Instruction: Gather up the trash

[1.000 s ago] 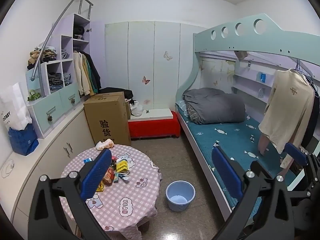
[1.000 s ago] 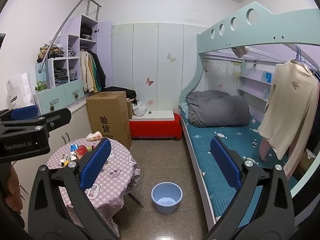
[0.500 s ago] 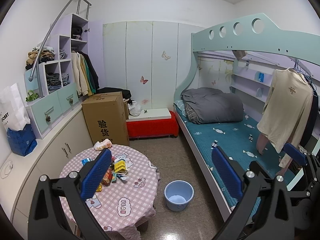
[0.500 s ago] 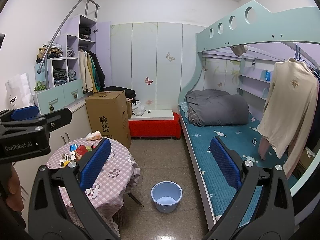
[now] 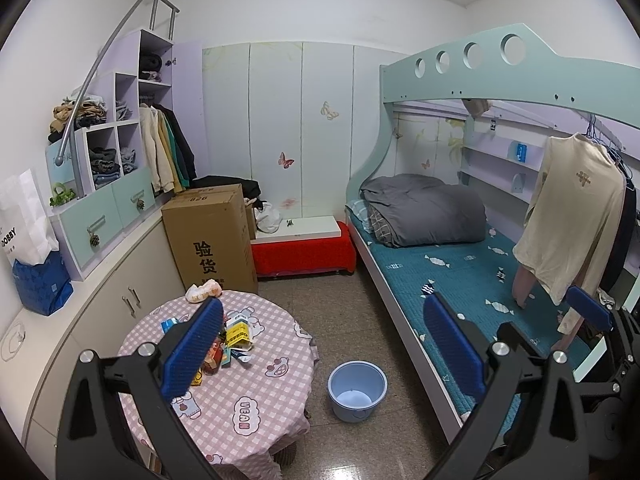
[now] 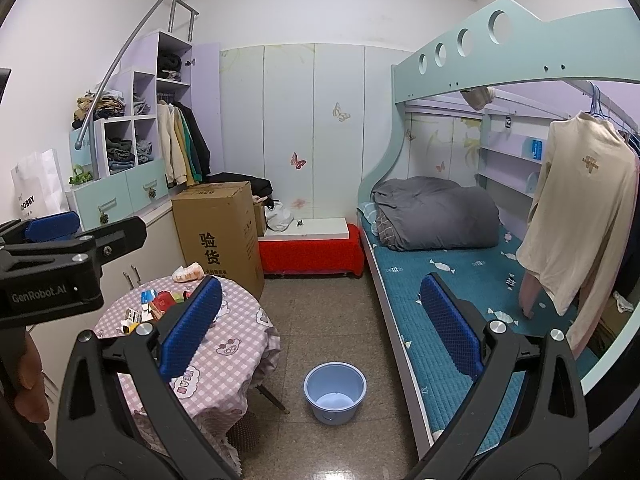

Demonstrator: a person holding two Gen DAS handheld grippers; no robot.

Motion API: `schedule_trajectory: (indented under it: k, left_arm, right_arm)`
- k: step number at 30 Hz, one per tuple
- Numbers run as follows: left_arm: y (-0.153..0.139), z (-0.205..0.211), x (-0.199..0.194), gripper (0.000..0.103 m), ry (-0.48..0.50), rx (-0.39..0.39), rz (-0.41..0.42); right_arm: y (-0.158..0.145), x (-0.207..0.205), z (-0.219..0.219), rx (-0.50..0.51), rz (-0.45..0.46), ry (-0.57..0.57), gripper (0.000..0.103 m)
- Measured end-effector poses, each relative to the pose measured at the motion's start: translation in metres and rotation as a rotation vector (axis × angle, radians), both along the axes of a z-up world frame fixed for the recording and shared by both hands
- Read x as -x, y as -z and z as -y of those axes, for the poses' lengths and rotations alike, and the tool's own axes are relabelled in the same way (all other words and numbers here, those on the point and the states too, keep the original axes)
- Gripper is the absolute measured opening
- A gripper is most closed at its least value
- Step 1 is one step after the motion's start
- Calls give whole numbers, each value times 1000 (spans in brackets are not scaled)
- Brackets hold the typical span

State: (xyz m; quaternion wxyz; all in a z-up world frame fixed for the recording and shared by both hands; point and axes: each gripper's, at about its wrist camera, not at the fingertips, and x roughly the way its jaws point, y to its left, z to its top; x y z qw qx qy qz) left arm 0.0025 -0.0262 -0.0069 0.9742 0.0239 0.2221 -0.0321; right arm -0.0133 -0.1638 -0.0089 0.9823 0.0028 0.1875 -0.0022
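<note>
A pile of small wrappers and cartons lies on a round table with a pink checked cloth. A crumpled pale bag sits at the table's far edge. A light blue bucket stands on the floor to the right of the table. My left gripper hangs open above and short of the table, nothing between its blue pads. My right gripper is open and empty too, high over the floor. The left gripper's body shows at the left of the right wrist view.
A tall cardboard box stands behind the table, with a red low bench beside it. A bunk bed with a grey quilt runs along the right wall, and a cream shirt hangs there. Cabinets line the left wall.
Both views have drifted slightly, the left one a little left and down toward the table. Both grippers stayed open and nothing on the table moved.
</note>
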Motion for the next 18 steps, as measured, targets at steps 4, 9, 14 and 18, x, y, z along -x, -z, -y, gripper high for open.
schedule_trajectory:
  k: [4,9,14,18]
  left_arm:
    - [-3,-7,-2,98,3,3,-5]
    - [-3,-4,-5,98,8,-2,-6]
    - [-2,0,-8,98,18,-9,-11]
    - [0,5,-7,98,22,-13,-10]
  right_arm:
    - [0,-1,2,-9,-2,3,97]
    - [-1,-2,7,-15,-8,3,97]
    - [0,-5,12,-24,-14,9,97]
    - [1,-5,19,-31,-18,12,97]
